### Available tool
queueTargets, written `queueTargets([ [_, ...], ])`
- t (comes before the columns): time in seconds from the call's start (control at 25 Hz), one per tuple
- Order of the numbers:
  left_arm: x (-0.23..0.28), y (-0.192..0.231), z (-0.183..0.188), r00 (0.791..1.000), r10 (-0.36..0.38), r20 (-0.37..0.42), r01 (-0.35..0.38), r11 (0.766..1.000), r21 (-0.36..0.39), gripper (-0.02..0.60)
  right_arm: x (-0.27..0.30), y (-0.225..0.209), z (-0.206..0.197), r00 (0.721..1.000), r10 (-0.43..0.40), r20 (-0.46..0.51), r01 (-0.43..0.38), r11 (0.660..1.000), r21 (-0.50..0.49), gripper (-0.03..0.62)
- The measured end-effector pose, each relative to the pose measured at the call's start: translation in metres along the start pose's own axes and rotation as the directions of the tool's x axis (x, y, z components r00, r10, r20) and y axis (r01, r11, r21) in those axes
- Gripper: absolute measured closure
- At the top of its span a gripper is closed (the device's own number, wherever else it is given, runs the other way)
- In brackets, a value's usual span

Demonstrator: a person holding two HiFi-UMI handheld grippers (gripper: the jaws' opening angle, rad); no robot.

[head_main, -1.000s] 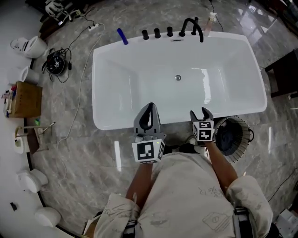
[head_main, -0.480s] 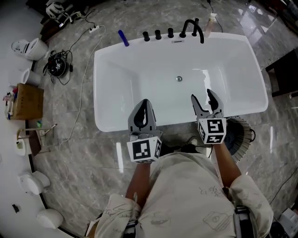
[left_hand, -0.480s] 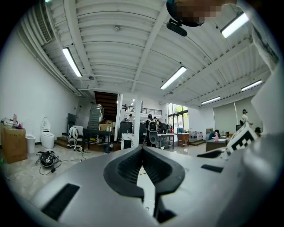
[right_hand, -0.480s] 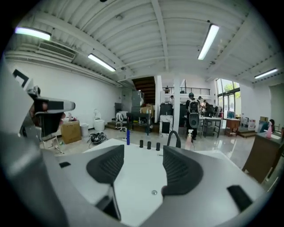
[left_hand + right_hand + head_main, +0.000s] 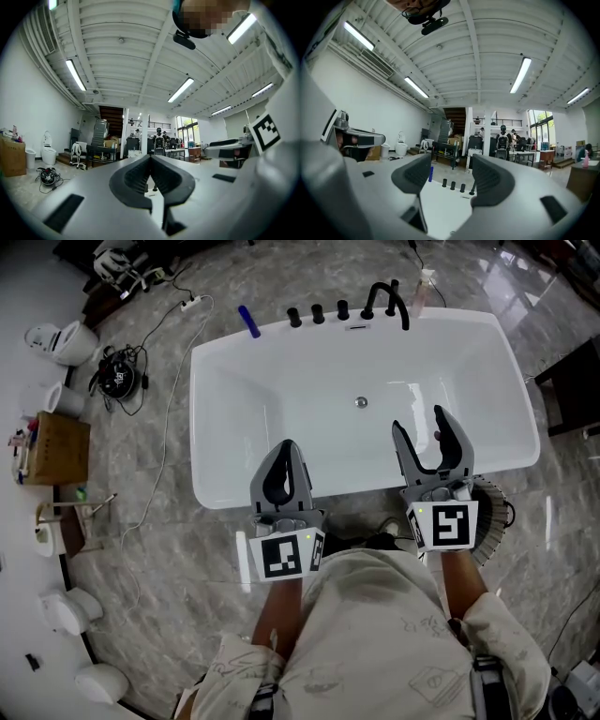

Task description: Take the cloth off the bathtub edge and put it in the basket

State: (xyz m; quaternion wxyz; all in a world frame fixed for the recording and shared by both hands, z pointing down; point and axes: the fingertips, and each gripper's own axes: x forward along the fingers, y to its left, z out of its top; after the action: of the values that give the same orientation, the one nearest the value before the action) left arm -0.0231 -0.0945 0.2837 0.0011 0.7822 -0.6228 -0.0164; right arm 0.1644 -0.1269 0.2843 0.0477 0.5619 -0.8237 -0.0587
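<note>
The white bathtub [image 5: 281,399] fills the middle of the head view, and I see no cloth on its rim. A round wire basket [image 5: 495,507] stands on the floor at the tub's near right corner. My right gripper's cube hides most of it, and its inside is dark. My right gripper [image 5: 419,425] is held over the tub's near rim, open with nothing between its jaws. My left gripper [image 5: 284,454] hangs over the near rim further left, shut and empty. The right gripper [image 5: 447,176] looks across the tub. The left gripper [image 5: 150,158] points level into the room.
A black faucet [image 5: 389,298], three black knobs [image 5: 317,310] and a blue cylinder [image 5: 247,319] sit on the far rim, with a pink bottle [image 5: 427,282] behind. On the floor at left are a cable [image 5: 164,418], a cardboard box [image 5: 54,442] and white toilets [image 5: 61,334].
My right gripper has risen from beside the basket to over the tub's near rim, jaws apart. The left gripper has drifted slightly left and toward me, still shut.
</note>
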Motion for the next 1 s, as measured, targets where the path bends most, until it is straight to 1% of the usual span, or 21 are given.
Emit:
queueTargets([
  [0.12, 0.001, -0.001, 0.005, 1.000, -0.002, 0.009, 0.002, 1.000, 0.005, 0.579, -0.001, -0.002, 0.004, 1.000, -0.004, 0.008, 0.004, 1.000, 0.009, 0.333],
  [0.2, 0.001, -0.002, 0.007, 1.000, -0.006, 0.010, 0.006, 1.000, 0.004, 0.580, -0.002, -0.003, 0.004, 1.000, -0.005, 0.005, 0.005, 1.000, 0.011, 0.349],
  [0.32, 0.002, -0.006, 0.007, 1.000, -0.013, 0.009, 0.013, 1.000, 0.004, 0.578, -0.004, -0.003, 0.002, 1.000, -0.003, -0.004, 0.003, 1.000, 0.001, 0.406],
  [0.4, 0.002, -0.008, 0.005, 1.000, -0.019, 0.005, 0.019, 1.000, 0.005, 0.578, -0.006, -0.003, 0.000, 1.000, -0.006, -0.006, 0.006, 1.000, -0.006, 0.429],
  [0.48, 0.003, -0.011, 0.003, 1.000, -0.024, 0.001, 0.024, 1.000, 0.009, 0.578, -0.008, -0.004, -0.001, 1.000, -0.010, -0.003, 0.010, 1.000, 0.008, 0.480],
  [0.6, 0.005, -0.015, -0.001, 0.999, -0.032, -0.006, 0.032, 0.999, 0.012, 0.578, -0.011, -0.008, -0.003, 1.000, -0.022, 0.002, 0.022, 0.999, 0.032, 0.575],
  [0.68, 0.006, -0.017, -0.001, 0.999, -0.037, -0.006, 0.037, 0.999, 0.013, 0.579, -0.012, -0.008, -0.005, 1.000, -0.022, -0.005, 0.022, 0.999, 0.032, 0.602],
  [1.0, 0.005, -0.020, 0.002, 0.999, -0.045, 0.004, 0.045, 0.999, 0.010, 0.578, -0.017, -0.009, -0.004, 1.000, -0.023, -0.007, 0.023, 0.999, 0.033, 0.605],
])
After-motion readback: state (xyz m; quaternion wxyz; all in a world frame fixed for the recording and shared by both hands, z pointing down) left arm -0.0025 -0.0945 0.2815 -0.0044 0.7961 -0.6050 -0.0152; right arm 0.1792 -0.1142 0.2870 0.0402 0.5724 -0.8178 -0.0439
